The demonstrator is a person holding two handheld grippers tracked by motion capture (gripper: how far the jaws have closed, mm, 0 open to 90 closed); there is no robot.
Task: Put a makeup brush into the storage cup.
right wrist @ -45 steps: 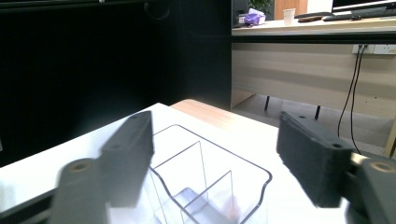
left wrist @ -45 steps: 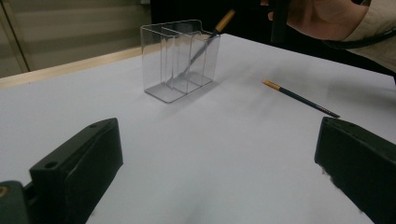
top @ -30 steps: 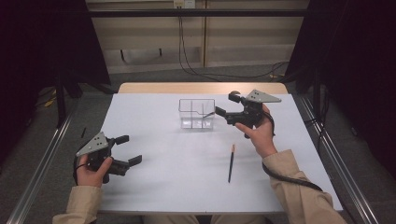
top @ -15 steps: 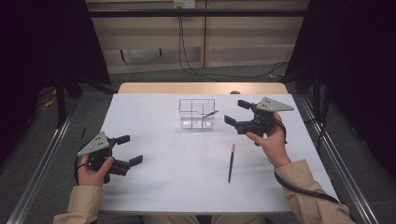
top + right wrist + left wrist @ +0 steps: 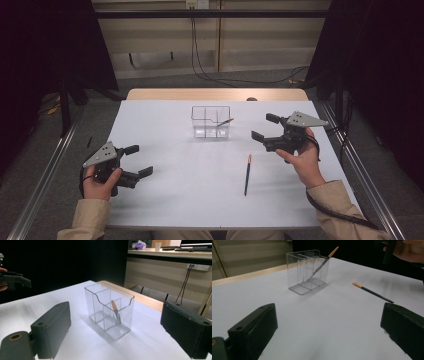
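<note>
Your right tool stood open and empty; the light, slim pencil at its 7 o'clock wanted a mid-shaft pinch.

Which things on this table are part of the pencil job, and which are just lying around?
Part of the job:
- clear holder
- pencil leaning in it
- pencil lying on the table
- right claw, open, nothing in it
- left claw, open, nothing in it

Just lying about:
- cables on the floor beyond the table
- small dark thing at the table's far edge

Loose pencil's tip too small
</note>
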